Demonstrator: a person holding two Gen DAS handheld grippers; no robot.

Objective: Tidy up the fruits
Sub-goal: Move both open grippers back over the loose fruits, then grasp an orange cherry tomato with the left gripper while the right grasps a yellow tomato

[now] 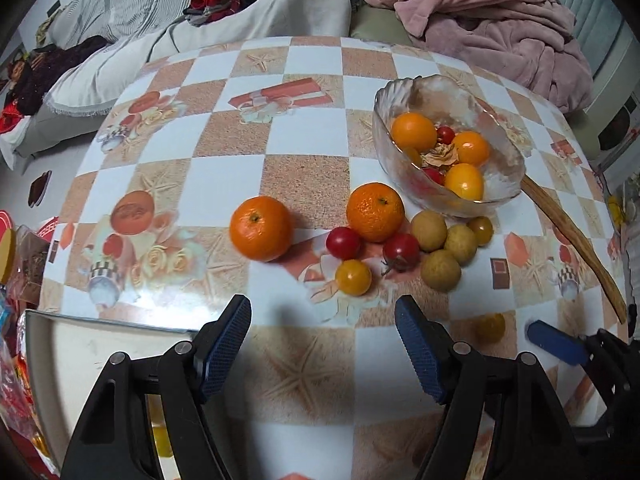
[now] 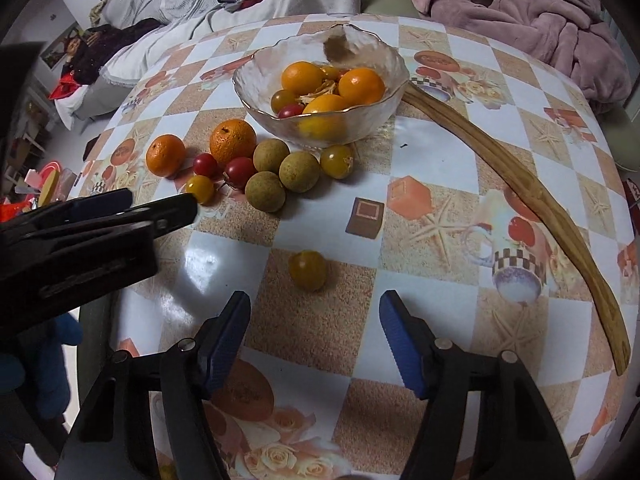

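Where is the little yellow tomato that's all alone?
In the right wrist view, the lone small yellow tomato sits on the checkered table, just ahead of the open right gripper, apart from the fruit pile.

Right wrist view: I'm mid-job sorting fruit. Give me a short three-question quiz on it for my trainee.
1. True or false: the right hand-held gripper is open and holds nothing.
2. Which fruit lies alone, nearest that gripper? A) tangerine B) yellow cherry tomato C) longan
3. Fill in: the long wooden stick has its far end at the rim of the ____.

Key
1. True.
2. B, the yellow cherry tomato, apart from the cluster beside the glass bowl.
3. Glass bowl.
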